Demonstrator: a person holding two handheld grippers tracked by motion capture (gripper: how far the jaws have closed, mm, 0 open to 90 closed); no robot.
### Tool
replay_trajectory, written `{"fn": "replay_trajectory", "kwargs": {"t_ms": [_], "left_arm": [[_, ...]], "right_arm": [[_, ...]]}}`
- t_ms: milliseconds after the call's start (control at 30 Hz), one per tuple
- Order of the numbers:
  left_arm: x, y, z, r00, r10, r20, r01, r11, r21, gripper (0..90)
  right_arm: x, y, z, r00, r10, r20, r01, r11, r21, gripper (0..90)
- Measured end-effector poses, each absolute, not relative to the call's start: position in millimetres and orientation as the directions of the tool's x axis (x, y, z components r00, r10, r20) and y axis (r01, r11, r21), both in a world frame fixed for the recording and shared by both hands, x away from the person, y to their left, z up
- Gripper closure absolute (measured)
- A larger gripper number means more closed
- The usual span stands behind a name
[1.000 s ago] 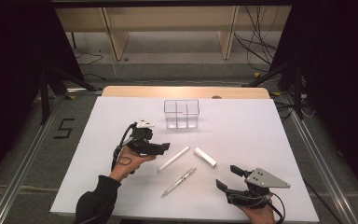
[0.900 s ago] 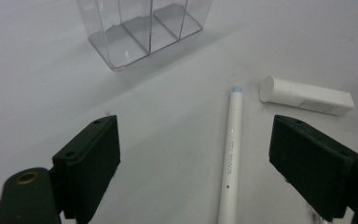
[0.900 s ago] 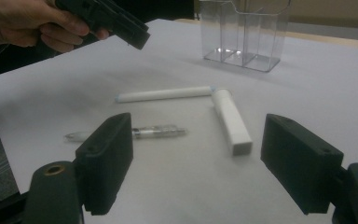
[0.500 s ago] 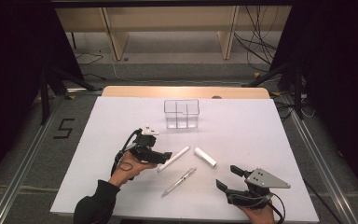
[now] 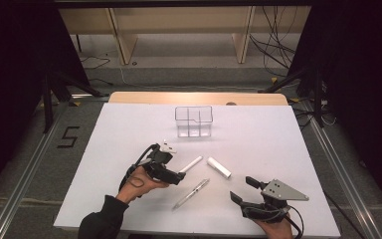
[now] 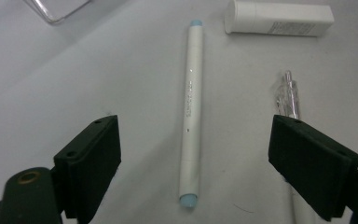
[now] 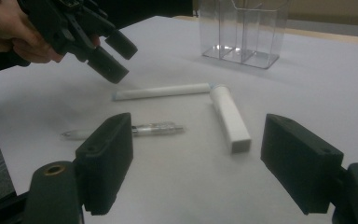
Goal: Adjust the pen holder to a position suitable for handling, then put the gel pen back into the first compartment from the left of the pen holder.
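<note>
The left gripper (image 6: 189, 154), jaws wide and empty, hangs astride the white marker (image 6: 190, 112), apparently about to grasp it, needing descent and closing, while the right gripper (image 7: 191, 163) waits released.

The table (image 5: 129, 129) is covered in plain white, with a pale wood edge along the top of the high view. The marker (image 6: 190, 116) is white with light blue at both tips (fine grey print runs along its barrel). The box-shaped tube (image 6: 279, 17) is white with small grey lettering. The pen (image 7: 126, 130) and organizer (image 5: 194, 121) are clear. Both grippers, the left gripper (image 5: 176, 178) and the right gripper (image 5: 243, 190), are black.
</note>
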State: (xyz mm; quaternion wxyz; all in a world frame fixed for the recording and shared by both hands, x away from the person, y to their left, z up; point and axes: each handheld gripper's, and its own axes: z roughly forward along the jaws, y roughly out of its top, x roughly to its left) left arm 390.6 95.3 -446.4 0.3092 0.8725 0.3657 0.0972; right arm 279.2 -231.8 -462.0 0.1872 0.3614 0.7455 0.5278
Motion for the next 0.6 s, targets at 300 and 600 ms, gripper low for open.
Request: {"fn": "replay_trajectory", "kwargs": {"t_ms": [300, 600], "left_arm": [[388.0, 90.4, -447.7, 0.745, 0.666, -0.036, 0.575, -0.614, 0.54, 21.4], [385.3, 85.1, -451.4, 0.77, 0.637, -0.027, 0.558, -0.653, 0.513, 33.6]], "right_arm": [[279.3, -231.7, -462.2, -0.671, 0.735, 0.103, 0.341, 0.182, 0.922, 26.0], [278.7, -231.6, -462.2, -0.675, 0.731, 0.097, 0.341, 0.192, 0.92, 26.0]]}}
